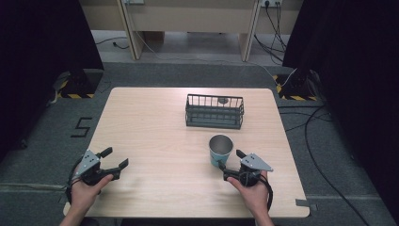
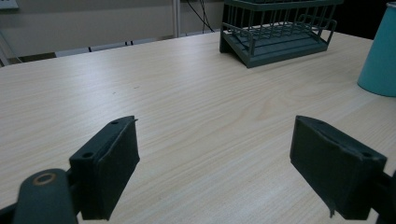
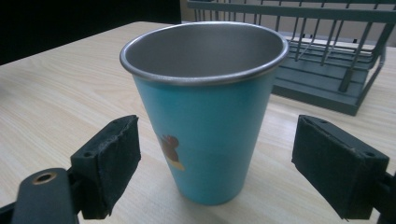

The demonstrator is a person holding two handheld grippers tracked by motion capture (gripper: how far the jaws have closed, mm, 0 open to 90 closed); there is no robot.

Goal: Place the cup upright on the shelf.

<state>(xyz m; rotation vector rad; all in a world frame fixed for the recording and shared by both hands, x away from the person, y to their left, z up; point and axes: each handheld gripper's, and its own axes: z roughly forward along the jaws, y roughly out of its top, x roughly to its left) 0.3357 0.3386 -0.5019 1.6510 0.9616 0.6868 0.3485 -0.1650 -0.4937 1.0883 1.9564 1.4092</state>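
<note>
right hand-held gripper (image 1: 230, 161): jaws spread wide, gripping nothing, flanking the cup | left hand-held gripper (image 1: 114, 157): jaws wide apart, empty, over bare desk (image 1: 155, 127) | teal cup (image 1: 220, 149): upright on desk, just ahead of right gripper | wire basket (image 1: 214, 111): beyond cup

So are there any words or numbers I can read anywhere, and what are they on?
"5": a black number marked on the grey floor left of the table.
The blue cup has no words, just a small brown and yellow picture, too blurred to make out.
The basket shows no label.
</note>
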